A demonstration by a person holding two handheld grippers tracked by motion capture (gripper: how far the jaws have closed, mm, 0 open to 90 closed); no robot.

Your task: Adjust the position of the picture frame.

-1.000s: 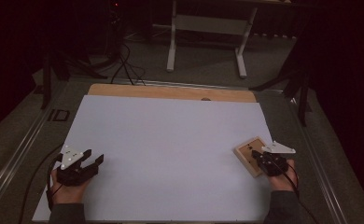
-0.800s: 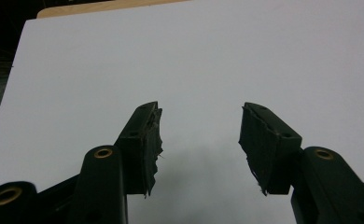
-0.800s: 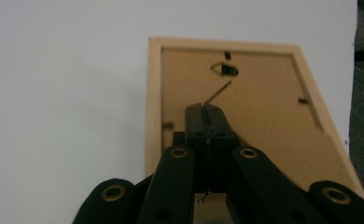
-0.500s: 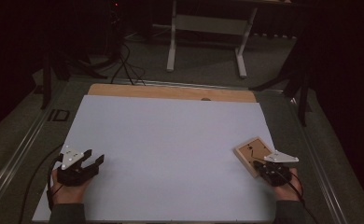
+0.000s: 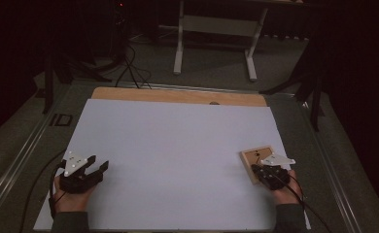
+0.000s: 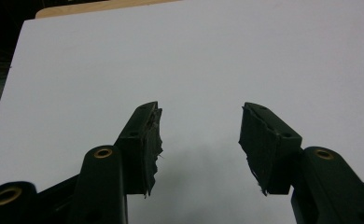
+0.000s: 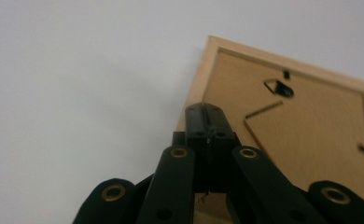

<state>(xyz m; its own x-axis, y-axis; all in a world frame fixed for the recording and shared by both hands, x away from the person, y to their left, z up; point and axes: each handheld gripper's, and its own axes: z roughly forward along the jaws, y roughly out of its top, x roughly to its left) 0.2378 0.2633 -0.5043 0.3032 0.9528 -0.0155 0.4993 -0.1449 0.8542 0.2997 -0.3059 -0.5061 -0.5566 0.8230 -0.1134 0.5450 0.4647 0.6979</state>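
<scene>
A small wooden picture frame lies back side up on the white table top, near the right front. In the right gripper view the frame shows its backboard, a hanger hole and the cut outline of a stand. My right gripper is shut, and its joined tips sit over the frame's near left edge with nothing between them. At the left front my left gripper rests open, and its jaws stand wide apart over bare white surface.
A wooden strip runs along the table's far edge. Beyond it on the floor stand a white metal stand and dark cables. Metal rails border the table's sides.
My right gripper has shifted a little to the left and toward the near edge, still shut beside the frame. The left gripper and the frame have not moved.
</scene>
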